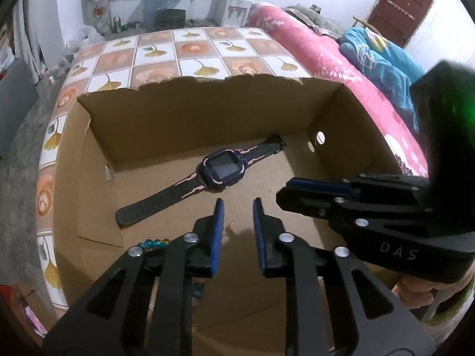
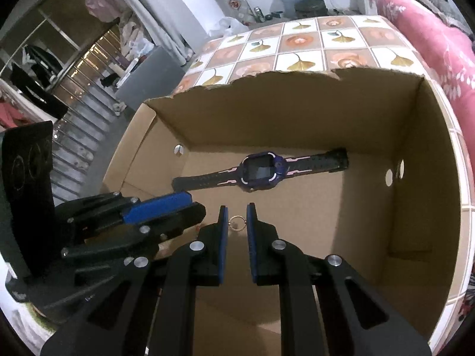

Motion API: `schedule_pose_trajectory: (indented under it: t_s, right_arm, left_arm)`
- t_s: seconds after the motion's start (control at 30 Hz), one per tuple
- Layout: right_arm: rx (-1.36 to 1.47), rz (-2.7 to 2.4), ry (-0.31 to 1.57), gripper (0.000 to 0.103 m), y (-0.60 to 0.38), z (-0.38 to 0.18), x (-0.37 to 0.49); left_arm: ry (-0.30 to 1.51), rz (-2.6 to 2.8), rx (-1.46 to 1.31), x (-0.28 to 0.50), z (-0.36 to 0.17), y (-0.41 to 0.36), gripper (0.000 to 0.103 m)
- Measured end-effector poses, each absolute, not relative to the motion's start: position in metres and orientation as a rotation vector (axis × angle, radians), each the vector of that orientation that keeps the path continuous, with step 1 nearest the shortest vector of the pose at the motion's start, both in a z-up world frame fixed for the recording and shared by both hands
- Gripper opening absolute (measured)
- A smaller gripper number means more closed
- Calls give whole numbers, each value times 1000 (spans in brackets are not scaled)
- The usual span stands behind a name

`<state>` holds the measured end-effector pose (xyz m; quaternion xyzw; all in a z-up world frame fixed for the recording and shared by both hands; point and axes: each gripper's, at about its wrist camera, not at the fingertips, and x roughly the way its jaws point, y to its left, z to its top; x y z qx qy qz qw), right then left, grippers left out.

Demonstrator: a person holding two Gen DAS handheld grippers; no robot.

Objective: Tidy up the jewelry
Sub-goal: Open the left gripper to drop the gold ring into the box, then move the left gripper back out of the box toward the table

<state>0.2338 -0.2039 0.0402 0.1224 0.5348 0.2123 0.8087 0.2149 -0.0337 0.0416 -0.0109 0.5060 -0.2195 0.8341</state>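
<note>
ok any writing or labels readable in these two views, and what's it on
"DAS": pale letters on the black body of the right gripper, seen from the left wrist view.
Watch screen: dark, nothing readable.
Cardboard box: no print visible on its walls.
Pink bedding: faint marks near its edge, too blurred to read.
Can in the background: too small to read.

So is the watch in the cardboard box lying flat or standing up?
Lying flat. The dark purple square-faced watch rests screen-up on the brown cardboard box's floor, both black straps stretched out straight near the back wall.
</note>
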Motion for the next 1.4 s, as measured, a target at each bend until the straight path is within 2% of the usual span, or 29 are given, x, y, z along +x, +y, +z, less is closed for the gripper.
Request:
schedule_pose_trajectory:
  t_s: [0.17, 0.27, 0.5, 0.7, 0.9, 1.03, 1.27, 1.4]
  right_arm:
    - [278, 457, 1138, 14, -207, 41, 234]
    - [282, 452, 1136, 20, -207, 41, 235]
    - [310, 454, 1075, 21, -217, 56, 224]
    - [436, 517, 936, 37, -245, 83, 177]
    - [457, 556, 790, 41, -271, 106, 99]
    - [448, 555, 772, 46, -278, 95, 54]
    - [311, 301, 906, 62, -273, 34, 5]
    - [186, 111, 972, 62, -273, 8, 4]
  left_arm:
    - [1079, -468, -51, 218, 40, -30, 21]
    - [1075, -469, -55, 217, 41, -30, 21]
    - [997, -471, -10, 203, 52, -30, 22]
    - [809, -490, 50, 150, 82, -25, 41]
    - [680, -507, 72, 82, 97, -12, 64]
    - [658, -548, 70, 38, 91, -12, 81]
    - [832, -568, 114, 14, 22, -44, 85]
    - [902, -536, 173, 21, -9, -62, 85]
